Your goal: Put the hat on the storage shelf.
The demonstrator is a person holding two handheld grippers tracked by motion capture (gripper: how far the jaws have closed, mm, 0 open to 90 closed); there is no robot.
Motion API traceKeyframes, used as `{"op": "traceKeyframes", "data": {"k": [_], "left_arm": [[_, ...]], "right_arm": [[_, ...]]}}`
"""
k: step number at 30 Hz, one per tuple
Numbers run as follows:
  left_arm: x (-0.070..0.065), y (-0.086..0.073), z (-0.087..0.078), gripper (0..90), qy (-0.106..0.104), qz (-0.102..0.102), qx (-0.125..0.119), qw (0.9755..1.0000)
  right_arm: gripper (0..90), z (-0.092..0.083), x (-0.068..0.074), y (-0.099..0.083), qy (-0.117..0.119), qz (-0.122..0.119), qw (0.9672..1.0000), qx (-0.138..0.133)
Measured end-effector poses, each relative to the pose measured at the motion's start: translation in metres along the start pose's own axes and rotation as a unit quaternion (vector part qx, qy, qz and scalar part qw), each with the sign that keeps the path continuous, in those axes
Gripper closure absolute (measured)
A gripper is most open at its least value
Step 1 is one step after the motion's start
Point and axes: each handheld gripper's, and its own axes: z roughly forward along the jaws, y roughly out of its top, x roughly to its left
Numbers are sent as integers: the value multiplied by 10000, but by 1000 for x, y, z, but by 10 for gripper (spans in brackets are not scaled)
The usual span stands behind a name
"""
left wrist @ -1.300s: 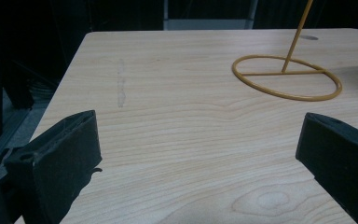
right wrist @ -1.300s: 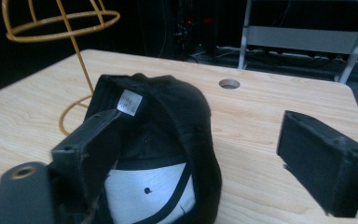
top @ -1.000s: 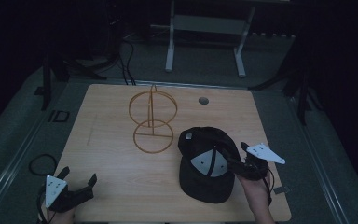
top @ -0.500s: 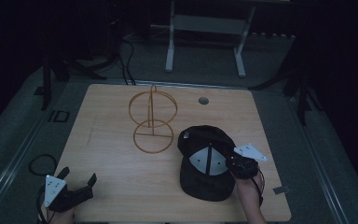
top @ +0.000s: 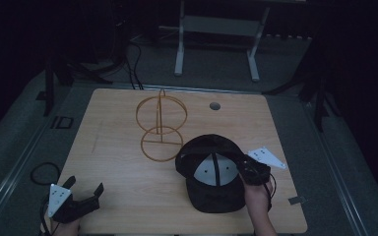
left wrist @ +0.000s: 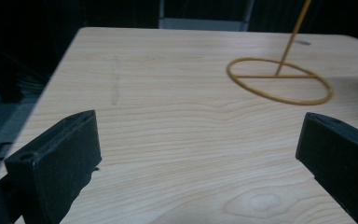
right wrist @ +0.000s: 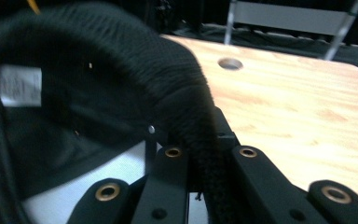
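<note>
left gripper: black body, blocky black jaws, grey three-cornered plate on top, dark cable looping beside it | right gripper: black jaws with brass-ringed screw holes, grey three-cornered plate | hand at its rear, forearm bare

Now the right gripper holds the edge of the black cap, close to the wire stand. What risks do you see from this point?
1. The right gripper is shut on only the thin edge of the black cap; the fabric may slip out when lifted.
2. The wire stand stands right beside the cap and looks light; a swing of the cap could tip it.
3. The left gripper rests open at the table corner, apart from the cap, so the floppy cap may sag unsupported.
</note>
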Motion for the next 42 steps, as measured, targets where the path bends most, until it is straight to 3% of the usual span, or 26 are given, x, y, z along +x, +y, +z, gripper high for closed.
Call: {"op": "traceKeyframes", "data": {"k": [2, 9, 10, 11, 15, 20, 23, 25, 26, 28, 30, 32, 33, 34, 38, 40, 41, 42], "left_arm": [[-2, 0, 1, 2, -120, -69, -21, 9999], [-23, 2, 6, 2, -409, 171, 219, 9988], [-28, 3, 8, 2, -469, 187, 344, 9981], [-37, 5, 10, 2, -663, 153, 345, 9971], [-50, 10, 14, 3, -899, 21, 498, 9947], [-71, 20, 19, 3, -1417, -59, 715, 9873], [-85, 28, 22, 3, -1675, 173, 849, 9821], [-98, 38, 24, 3, -2042, 356, 765, 9753], [-98, 38, 24, 2, -2042, 356, 765, 9753], [-107, 44, 28, 2, -2220, 368, 752, 9715], [-116, 51, 31, 36, -2319, 373, 663, 9698], [-124, 57, 35, 47, -2453, 394, 639, 9665], [-130, 62, 39, 48, -2568, 454, 616, 9634], [-130, 62, 39, 48, -2568, 454, 616, 9634], [-145, 73, 45, 59, -2816, 566, 574, 9561], [-148, 75, 46, 59, -2847, 593, 580, 9550], [-156, 79, 50, 59, -2941, 696, 553, 9516], [-159, 82, 52, 78, -2961, 724, 546, 9508]], "right_arm": [[887, -1, 1, 3, 20, -21, 10000, -38], [887, -11, 8, 27, 276, 20, 9989, -379], [887, -11, 8, 30, 300, 22, 9987, -409], [887, -14, 10, 37, 326, -30, 9982, -501], [887, -18, 14, 46, 377, -94, 9975, -599], [887, -25, 17, 59, 388, -160, 9960, -795], [887, -30, 18, 65, 473, -143, 9947, -901], [887, -35, 21, 69, 536, -147, 9938, -965], [887, -36, 22, 70, 580, -159, 9934, -981], [887, -38, 24, 71, 606, -164, 9930, -1003], [887, -41, 26, 72, 633, -187, 9924, -1037], [887, -44, 28, 74, 680, -199, 9917, -1072], [887, -44, 28, 74, 697, -209, 9914, -1087], [887, -44, 28, 74, 697, -209, 9914, -1087], [887, -46, 30, 75, 749, -233, 9908, -1099], [887, -46, 31, 75, 761, -236, 9907, -1102], [887, -46, 31, 75, 761, -234, 9907, -1105], [887, -46, 32, 75, 792, -229, 9906, -1095]]}}
